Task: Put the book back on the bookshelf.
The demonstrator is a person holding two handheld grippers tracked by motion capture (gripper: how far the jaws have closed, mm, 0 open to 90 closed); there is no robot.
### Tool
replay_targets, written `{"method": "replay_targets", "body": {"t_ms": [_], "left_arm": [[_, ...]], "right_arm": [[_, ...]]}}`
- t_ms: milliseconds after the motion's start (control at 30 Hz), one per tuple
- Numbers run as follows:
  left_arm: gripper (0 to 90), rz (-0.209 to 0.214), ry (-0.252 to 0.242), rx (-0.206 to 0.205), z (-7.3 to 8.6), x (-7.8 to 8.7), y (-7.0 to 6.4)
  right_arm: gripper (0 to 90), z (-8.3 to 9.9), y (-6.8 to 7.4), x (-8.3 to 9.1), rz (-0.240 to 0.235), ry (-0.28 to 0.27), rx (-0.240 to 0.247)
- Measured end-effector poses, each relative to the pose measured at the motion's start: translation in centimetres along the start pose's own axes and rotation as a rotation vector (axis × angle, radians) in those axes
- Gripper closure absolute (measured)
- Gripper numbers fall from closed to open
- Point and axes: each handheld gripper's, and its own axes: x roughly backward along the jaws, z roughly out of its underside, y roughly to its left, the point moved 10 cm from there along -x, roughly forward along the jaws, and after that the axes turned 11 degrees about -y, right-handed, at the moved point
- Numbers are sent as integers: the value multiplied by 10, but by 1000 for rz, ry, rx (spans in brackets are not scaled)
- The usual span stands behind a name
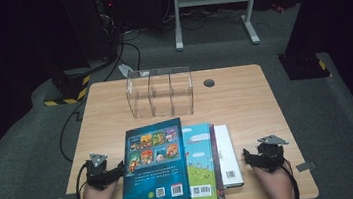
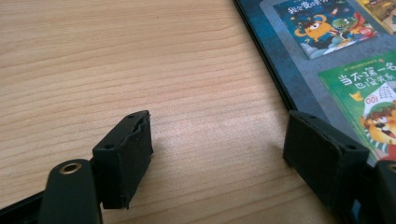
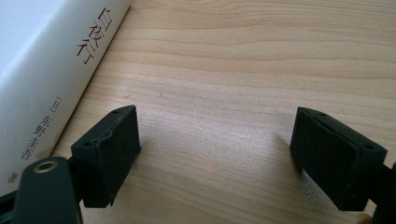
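While both tools gape empty | left tool (image 1: 106, 172) beside blue book (image 1: 153, 163) | right tool (image 3: 215, 154) view reads white book (image 3: 42, 74) spine

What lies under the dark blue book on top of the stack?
Under the dark blue book lies a green-and-blue picture book, and a white book shows beyond it. Their covered parts are hidden.

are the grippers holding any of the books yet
No. The left gripper and right gripper are both open over bare table, beside the books.

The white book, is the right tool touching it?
Apart. In the right gripper view, bare wood shows between the white book and the right tool, whose jaws stand open.
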Motion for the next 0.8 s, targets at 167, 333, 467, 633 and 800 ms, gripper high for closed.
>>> {"method": "replay_targets", "body": {"t_ms": [167,333,467,633,800], "left_arm": [[240,7,5,-7,-1,-1,0],[240,10,4,-9,-1,-2,0],[240,13,5,-11,-1,-2,0],[245,16,0,-8,-1,-1,0],[259,2,-4,0,-1,-1,0]], "right_arm": [[160,0,-1,-1,3,-1,3],[159,0,0,0,0,-1,1],[158,1,0,1,-1,2,0],[168,0,0,1,1,0,0],[181,0,0,1,-1,-4,-4]]}}
